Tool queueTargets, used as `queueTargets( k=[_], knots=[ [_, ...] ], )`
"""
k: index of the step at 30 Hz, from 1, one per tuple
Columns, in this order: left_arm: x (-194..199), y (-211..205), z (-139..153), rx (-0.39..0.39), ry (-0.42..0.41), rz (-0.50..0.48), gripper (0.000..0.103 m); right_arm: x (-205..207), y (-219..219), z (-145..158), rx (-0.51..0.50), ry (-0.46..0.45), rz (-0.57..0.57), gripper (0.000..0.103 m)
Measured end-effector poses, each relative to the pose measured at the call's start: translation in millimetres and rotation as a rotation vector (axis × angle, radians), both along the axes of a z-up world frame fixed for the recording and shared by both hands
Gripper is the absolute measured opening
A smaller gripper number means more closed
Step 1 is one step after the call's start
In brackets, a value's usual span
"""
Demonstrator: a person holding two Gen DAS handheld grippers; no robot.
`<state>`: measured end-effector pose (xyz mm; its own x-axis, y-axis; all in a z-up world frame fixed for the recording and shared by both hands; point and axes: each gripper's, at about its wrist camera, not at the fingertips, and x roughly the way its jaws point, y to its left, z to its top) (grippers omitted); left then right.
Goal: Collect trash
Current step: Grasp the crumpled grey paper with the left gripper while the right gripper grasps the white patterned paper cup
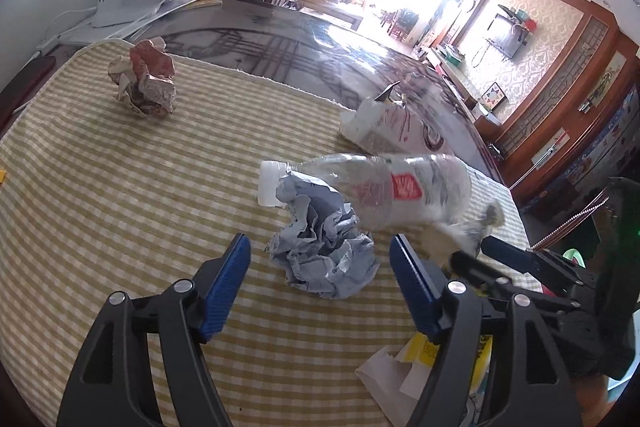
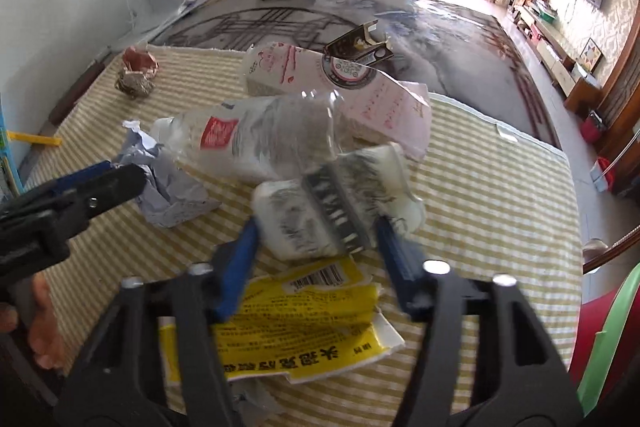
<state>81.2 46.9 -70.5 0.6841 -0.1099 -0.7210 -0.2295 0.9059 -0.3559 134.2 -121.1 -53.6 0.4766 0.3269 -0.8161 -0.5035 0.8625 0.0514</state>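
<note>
We are holding our left tongs (image 1: pixel 320 259) wide apart over the checked cloth (image 1: pixel 120 207) on the worktop, a crumpled grey paper ball (image 1: pixel 324 251) lying between the pads, untouched. Our right tongs (image 2: pixel 318 231) are squeezing a small white cup with dark print (image 2: pixel 332 215) between their blue pads. Just beyond both tongs a clear plastic bottle (image 2: pixel 256 143) is lying on its side, a pink-and-white carton (image 2: pixel 360 87) behind it. A yellow wrapper (image 2: pixel 296 323) is lying under our right tongs. A crumpled reddish wad (image 1: pixel 146 83) is sitting far off to the left.
</note>
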Motion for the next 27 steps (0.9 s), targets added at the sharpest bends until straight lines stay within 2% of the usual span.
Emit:
queueTargets(
  k=[1, 2, 6, 7, 8, 10, 16, 19, 22, 27],
  knots=[
    [3.1, 0.5, -1.6, -0.001, 0.001, 0.000, 0.069, 0.9, -2.6, 1.6, 0.010, 0.004, -0.006, 0.029],
    [5.8, 0.3, -3.2, -0.005, 0.003, -0.005, 0.069, 1.8, -6.6, 3.4, 0.028, 0.010, -0.017, 0.026],
    [14.4, -6.3, -9.2, 0.015, 0.014, -0.030, 0.066, 9.3, -24.2, 6.2, 0.113, 0.056, -0.067, 0.024],
    [15.3, -7.7, -11.1, 0.025, 0.022, -0.036, 0.062, 10.9, -28.3, 6.6, 0.132, 0.069, -0.079, 0.023],
    [15.4, -8.1, -12.7, 0.021, 0.029, -0.040, 0.052, 11.6, -32.1, 7.1, 0.149, 0.078, -0.089, 0.022],
    [13.5, -5.0, -12.9, 0.002, 0.022, -0.026, 0.050, 13.3, -40.9, 10.4, 0.188, 0.085, -0.114, 0.022],
    [0.2, -6.9, -2.1, 0.019, -0.011, -0.005, 0.048, 12.0, -54.8, 24.2, 0.213, 0.016, -0.178, 0.021],
    [-5.9, -16.9, 9.2, 0.091, -0.055, -0.023, 0.048, 9.5, -62.0, 33.0, 0.217, -0.029, -0.197, 0.015],
    [-6.6, -23.7, 13.3, 0.147, -0.070, -0.037, 0.048, 7.2, -64.3, 38.5, 0.217, -0.057, -0.198, 0.014],
    [-6.7, -26.0, 12.0, 0.151, -0.066, -0.050, 0.048, 7.1, -64.6, 40.6, 0.216, -0.070, -0.200, 0.014]
  ],
)
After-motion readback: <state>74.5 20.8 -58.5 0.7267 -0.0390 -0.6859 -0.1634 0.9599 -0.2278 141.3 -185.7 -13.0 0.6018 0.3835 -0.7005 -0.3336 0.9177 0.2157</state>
